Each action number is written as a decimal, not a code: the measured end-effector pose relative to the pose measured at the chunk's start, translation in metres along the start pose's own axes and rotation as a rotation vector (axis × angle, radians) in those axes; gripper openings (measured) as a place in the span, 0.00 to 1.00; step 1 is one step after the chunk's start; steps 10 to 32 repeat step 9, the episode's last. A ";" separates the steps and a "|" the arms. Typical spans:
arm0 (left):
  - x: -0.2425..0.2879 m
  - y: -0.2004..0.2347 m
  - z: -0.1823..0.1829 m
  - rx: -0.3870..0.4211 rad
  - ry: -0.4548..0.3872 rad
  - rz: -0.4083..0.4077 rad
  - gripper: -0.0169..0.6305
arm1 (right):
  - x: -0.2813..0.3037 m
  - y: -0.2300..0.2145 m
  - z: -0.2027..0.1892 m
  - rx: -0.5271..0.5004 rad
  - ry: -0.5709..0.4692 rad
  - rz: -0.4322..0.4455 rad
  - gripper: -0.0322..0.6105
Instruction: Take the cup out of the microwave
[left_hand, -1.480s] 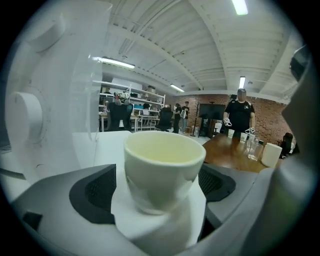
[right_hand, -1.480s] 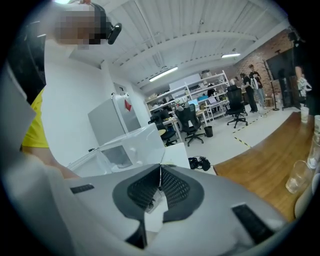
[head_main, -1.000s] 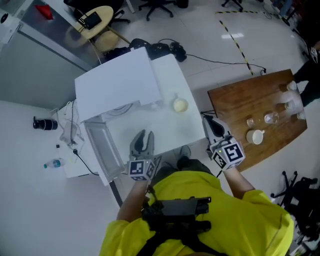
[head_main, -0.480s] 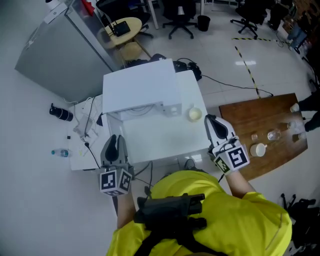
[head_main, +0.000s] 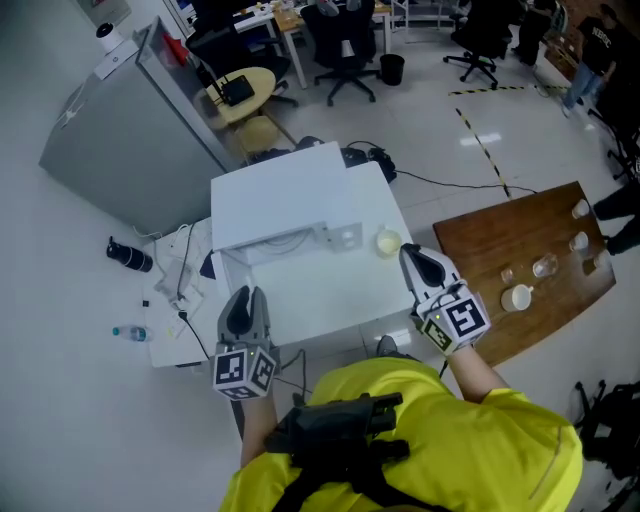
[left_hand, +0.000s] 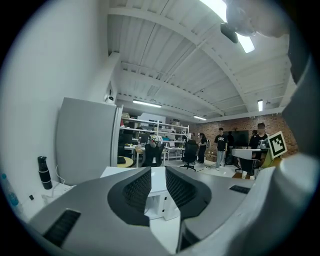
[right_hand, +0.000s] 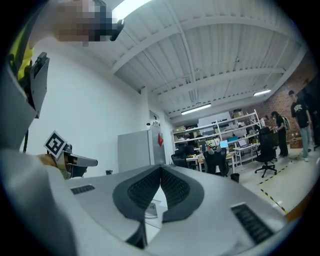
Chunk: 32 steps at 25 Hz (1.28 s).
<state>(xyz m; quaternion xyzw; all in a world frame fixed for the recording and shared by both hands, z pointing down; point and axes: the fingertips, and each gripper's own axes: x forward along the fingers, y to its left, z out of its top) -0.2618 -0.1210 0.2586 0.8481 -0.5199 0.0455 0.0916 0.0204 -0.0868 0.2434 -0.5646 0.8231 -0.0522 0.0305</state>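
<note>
Sitting at the table's right edge, the cup looks light but brittle; pinch its rim. Both empty: left gripper slightly apart, right gripper together.

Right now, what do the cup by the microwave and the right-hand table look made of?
The cup: pale cream, opaque, smooth; likely glazed ceramic, possibly plastic. The right-hand table: brown with grain streaks and slight sheen; wood or wood-look veneer.

Yellow shirt, black harness
Grey left gripper and right gripper, each bearing a black-and-white marker cube.
</note>
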 end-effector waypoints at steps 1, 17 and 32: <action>0.000 -0.001 -0.001 -0.003 0.002 -0.008 0.16 | -0.001 0.004 0.000 0.000 0.001 0.000 0.06; -0.013 -0.007 0.002 0.006 -0.011 -0.034 0.16 | -0.012 0.025 -0.002 -0.006 0.007 0.016 0.06; -0.013 -0.007 0.002 0.006 -0.011 -0.034 0.16 | -0.012 0.025 -0.002 -0.006 0.007 0.016 0.06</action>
